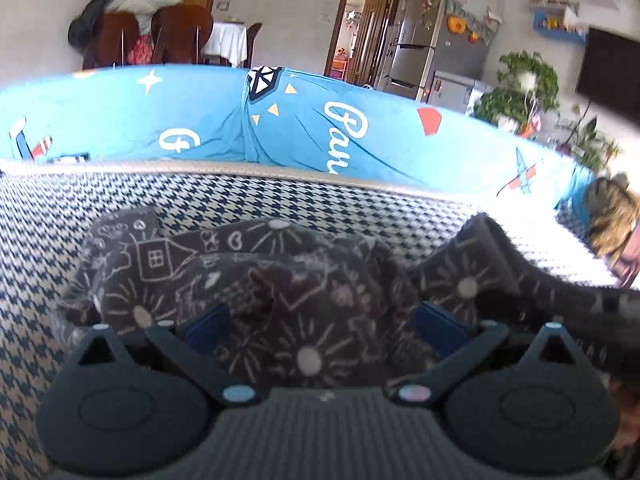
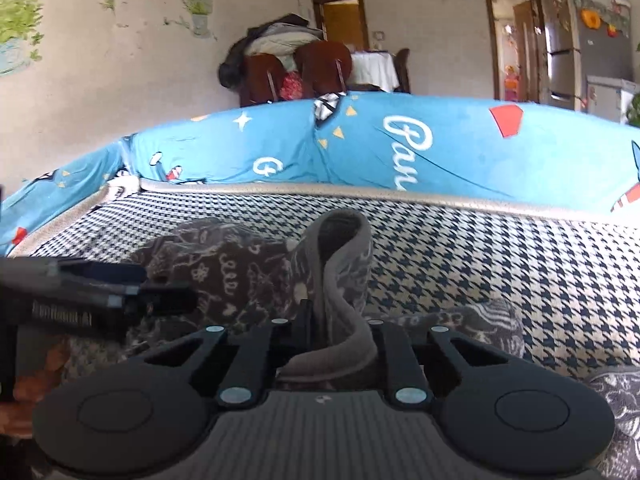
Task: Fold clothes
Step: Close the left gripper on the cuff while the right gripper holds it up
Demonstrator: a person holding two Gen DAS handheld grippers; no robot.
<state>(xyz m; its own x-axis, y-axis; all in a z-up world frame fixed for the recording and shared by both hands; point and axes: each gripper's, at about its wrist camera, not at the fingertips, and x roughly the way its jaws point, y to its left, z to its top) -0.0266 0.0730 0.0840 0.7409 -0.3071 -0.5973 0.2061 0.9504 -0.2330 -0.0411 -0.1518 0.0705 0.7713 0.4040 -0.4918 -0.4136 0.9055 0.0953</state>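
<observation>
— Dark doodle-print garment (image 1: 304, 304) is lying bunched on the houndstooth sofa seat (image 1: 360, 208), right under my left gripper (image 1: 320, 320). Its fingers are spread wide, gripping nothing.

— And your right gripper (image 2: 332, 320)?

— It's pinching a grey hem strip (image 2: 340, 264) that is looping upward between its closed fingers.

— Which step?

— I'm judging a fold is under way; the lifted edge needs carrying across and laying flat.

— Room?

— Open seat is stretching ahead of both grippers to the blue backrest cover (image 2: 440, 148).

I'm working over a sofa seat (image 1: 360, 208) covered in navy-and-white houndstooth fabric, backed by a blue printed cushion cover (image 1: 304, 128). Directly on it lies a crumpled dark garment (image 1: 248, 280) with chalk-style doodles of houses and suns.
</observation>
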